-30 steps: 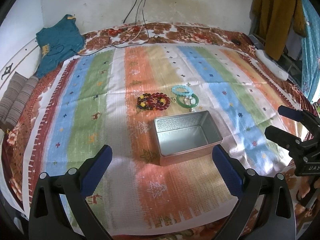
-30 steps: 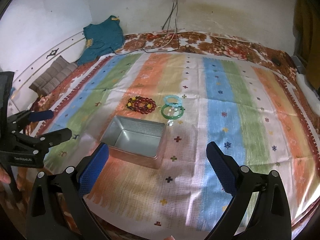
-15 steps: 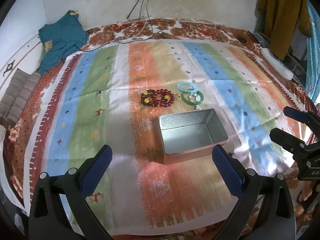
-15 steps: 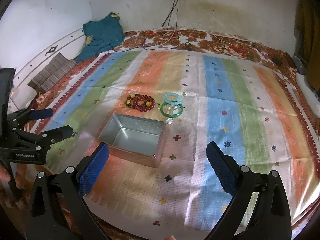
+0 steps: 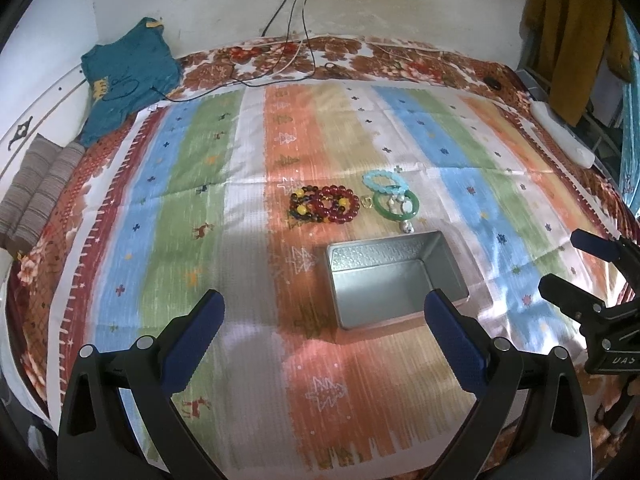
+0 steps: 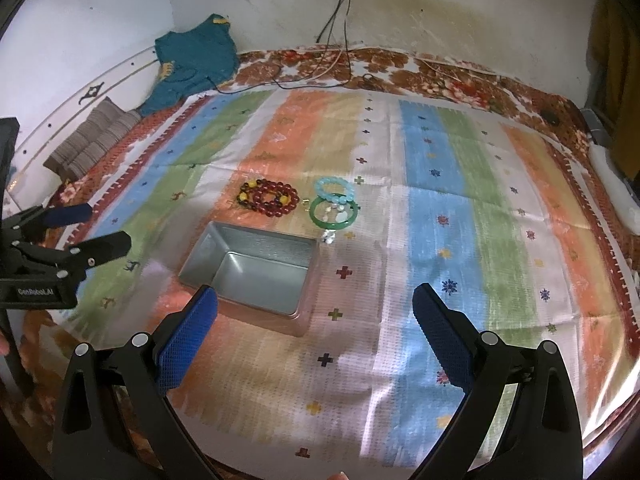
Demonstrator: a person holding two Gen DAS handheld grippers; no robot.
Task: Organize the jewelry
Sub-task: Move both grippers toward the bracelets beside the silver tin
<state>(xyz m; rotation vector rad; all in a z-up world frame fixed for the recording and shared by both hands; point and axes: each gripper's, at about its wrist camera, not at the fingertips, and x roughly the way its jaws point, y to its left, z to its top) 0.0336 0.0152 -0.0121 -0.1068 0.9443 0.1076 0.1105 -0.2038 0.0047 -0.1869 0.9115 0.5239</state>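
Jewelry sits just beyond one empty metal tin (image 5: 394,280): red beads (image 5: 338,205), aqua bracelet (image 5: 384,182), green bangle (image 5: 396,206). We hold left gripper (image 5: 322,312), lettered "GenRobot.AI", and right gripper (image 6: 314,306) spread apart, empty

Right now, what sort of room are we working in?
Most likely a bedroom: the striped cloth is spread over what looks like a bed against the wall, a folded teal shirt lies in the corner, and charger cables hang from a wall socket.
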